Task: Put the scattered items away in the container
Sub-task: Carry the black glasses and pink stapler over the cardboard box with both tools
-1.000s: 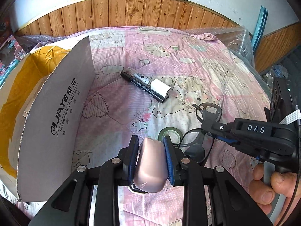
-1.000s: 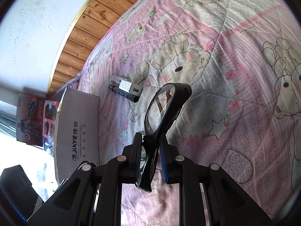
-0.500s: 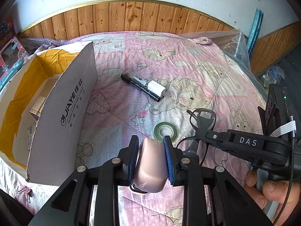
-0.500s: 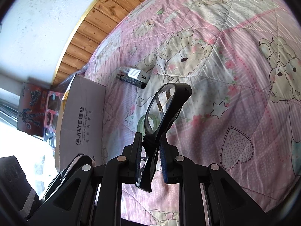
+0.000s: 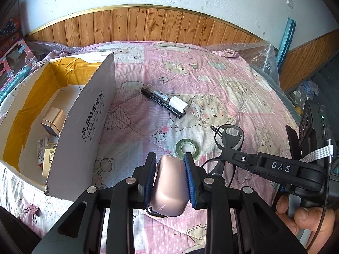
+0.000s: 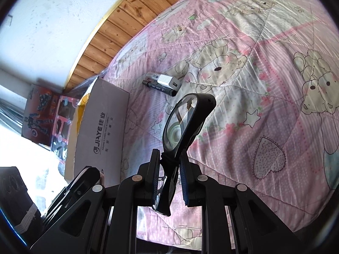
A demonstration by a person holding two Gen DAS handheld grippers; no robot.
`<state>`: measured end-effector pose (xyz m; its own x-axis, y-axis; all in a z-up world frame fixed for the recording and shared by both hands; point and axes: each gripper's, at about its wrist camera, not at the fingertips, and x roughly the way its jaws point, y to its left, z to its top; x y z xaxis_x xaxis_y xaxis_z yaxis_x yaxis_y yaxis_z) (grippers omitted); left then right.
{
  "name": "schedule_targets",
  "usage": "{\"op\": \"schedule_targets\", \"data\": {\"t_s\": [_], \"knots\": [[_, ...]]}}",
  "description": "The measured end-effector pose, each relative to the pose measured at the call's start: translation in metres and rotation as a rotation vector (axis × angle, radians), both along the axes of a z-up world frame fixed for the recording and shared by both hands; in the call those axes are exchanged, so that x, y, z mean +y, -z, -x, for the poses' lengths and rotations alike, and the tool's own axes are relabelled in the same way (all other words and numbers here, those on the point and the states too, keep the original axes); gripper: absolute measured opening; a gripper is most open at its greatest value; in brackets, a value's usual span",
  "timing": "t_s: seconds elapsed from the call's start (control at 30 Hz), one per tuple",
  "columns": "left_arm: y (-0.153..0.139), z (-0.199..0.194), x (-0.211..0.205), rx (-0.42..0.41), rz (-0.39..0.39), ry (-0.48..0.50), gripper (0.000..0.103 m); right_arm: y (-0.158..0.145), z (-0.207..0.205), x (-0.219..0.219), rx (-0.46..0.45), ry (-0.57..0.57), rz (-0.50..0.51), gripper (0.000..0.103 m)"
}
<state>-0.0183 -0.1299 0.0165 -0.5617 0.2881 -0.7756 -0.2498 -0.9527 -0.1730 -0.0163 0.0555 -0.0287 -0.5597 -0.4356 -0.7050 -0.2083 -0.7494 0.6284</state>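
Judging by what lies where, the tidying is partly done. The cardboard box (image 5: 93, 114) on the bed (image 5: 228, 89) already holds a small gold tin (image 5: 54, 121) and a couple of small packets (image 5: 45, 153). The left hand-held gripper (image 5: 169, 182) is clamped on a rose-pink rounded case (image 5: 169, 188), held above the quilt just right of the box's flap. The right hand-held gripper (image 6: 169, 180) pinches a pair of black-framed glasses (image 6: 186, 122) by the frame, lenses sticking up. Both loads appear bound for the box. Left on the quilt are a black marker (image 5: 161, 102) with a white charger block (image 5: 178, 105) touching it, and a green tape roll (image 5: 187, 148) nearer the grippers.
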Motion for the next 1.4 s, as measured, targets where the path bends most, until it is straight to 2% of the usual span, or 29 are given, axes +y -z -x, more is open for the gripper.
{"op": "schedule_targets", "data": {"t_s": [1.1, 1.4], "knots": [[-0.042, -0.013, -0.038, 0.065, -0.094, -0.073, 0.028, -0.04, -0.017, -0.039, 0.077, -0.085, -0.05, 0.019], [-0.049, -0.01, -0.055, 0.076, -0.122, -0.098, 0.028, -0.06, -0.015, -0.057, 0.113, -0.119, -0.081, 0.019]]}}
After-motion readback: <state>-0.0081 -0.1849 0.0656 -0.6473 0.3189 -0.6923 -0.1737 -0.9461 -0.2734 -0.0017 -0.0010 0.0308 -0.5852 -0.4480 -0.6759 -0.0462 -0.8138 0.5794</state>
